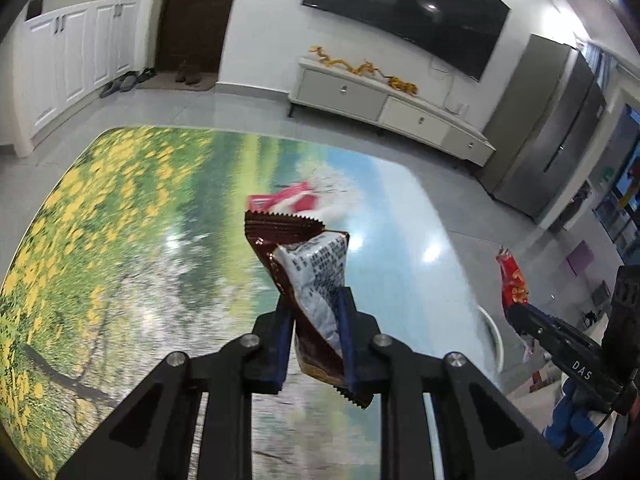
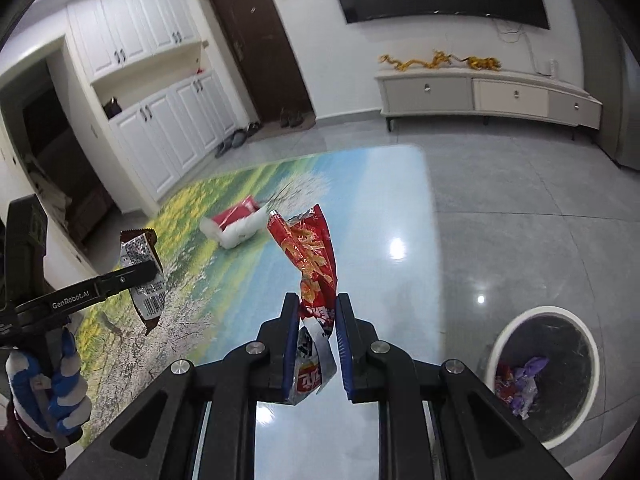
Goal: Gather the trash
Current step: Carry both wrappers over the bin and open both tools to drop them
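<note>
My left gripper (image 1: 316,300) is shut on a brown snack wrapper (image 1: 308,264) with a white printed back, held up above the landscape-print table (image 1: 120,220). The right wrist view shows that same left gripper (image 2: 149,270) and brown wrapper (image 2: 144,280) at the left. My right gripper (image 2: 318,300) is shut on a crumpled red snack wrapper (image 2: 312,252); it appears at the right edge of the left wrist view as the right gripper (image 1: 516,312) with the red wrapper (image 1: 512,280). A red and white packet (image 2: 236,224) (image 1: 288,198) lies on the table.
A white-rimmed trash bin (image 2: 548,310) with a dark liner and several wrappers inside stands on the floor right of the table (image 2: 360,200); its rim (image 1: 494,332) shows by the table edge. A low TV cabinet (image 2: 480,92), a brown door (image 2: 256,40) and white cupboards (image 2: 176,120) line the walls.
</note>
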